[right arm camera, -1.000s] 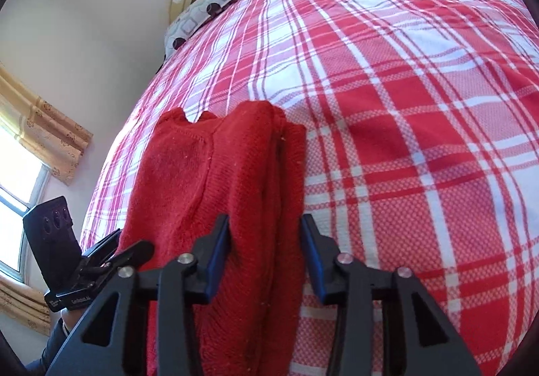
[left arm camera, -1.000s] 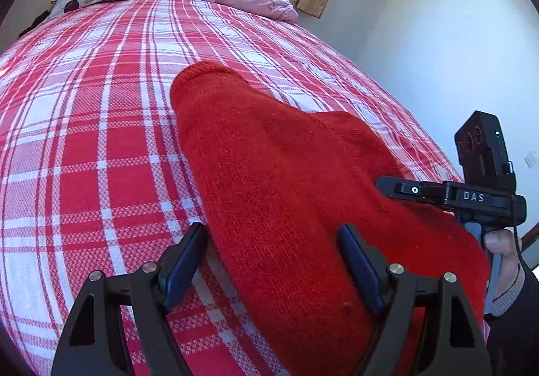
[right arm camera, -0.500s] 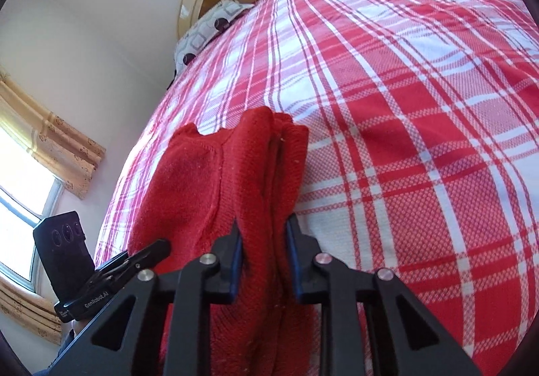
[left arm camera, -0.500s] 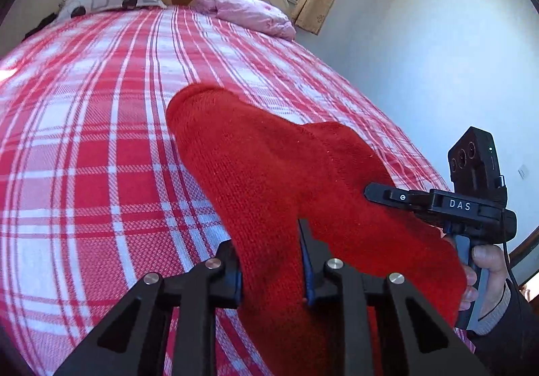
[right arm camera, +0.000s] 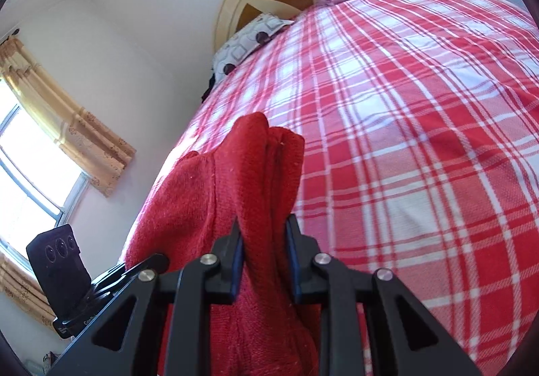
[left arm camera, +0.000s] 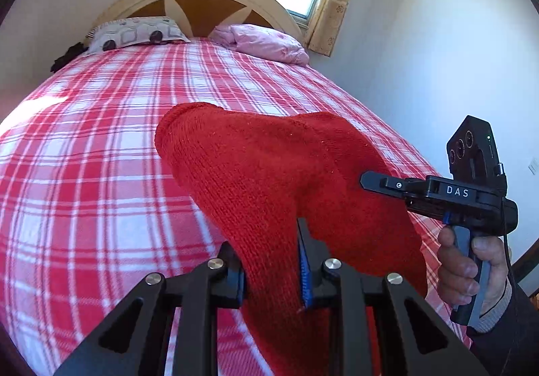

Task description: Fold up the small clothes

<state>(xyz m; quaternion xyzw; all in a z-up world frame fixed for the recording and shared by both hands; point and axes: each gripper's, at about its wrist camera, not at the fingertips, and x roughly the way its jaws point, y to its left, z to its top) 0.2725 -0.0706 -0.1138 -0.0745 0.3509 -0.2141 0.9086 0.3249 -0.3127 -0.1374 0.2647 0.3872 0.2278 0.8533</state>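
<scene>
Now each claw, left (left arm camera: 271, 261) and right (right arm camera: 263, 258), pinches the red knit garment (left arm camera: 269, 174), apparently lifted over the bed's (left arm camera: 84, 140) near edge.

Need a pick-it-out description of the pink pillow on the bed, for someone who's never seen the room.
Start at the arched wooden headboard at the far end of the red-and-white checked bed. Two pillows lie against it; the pink pillow is the one nearer the window. It is plain, crumpled pink, while its neighbour, the grey patterned pillow, carries dark dots.
</scene>
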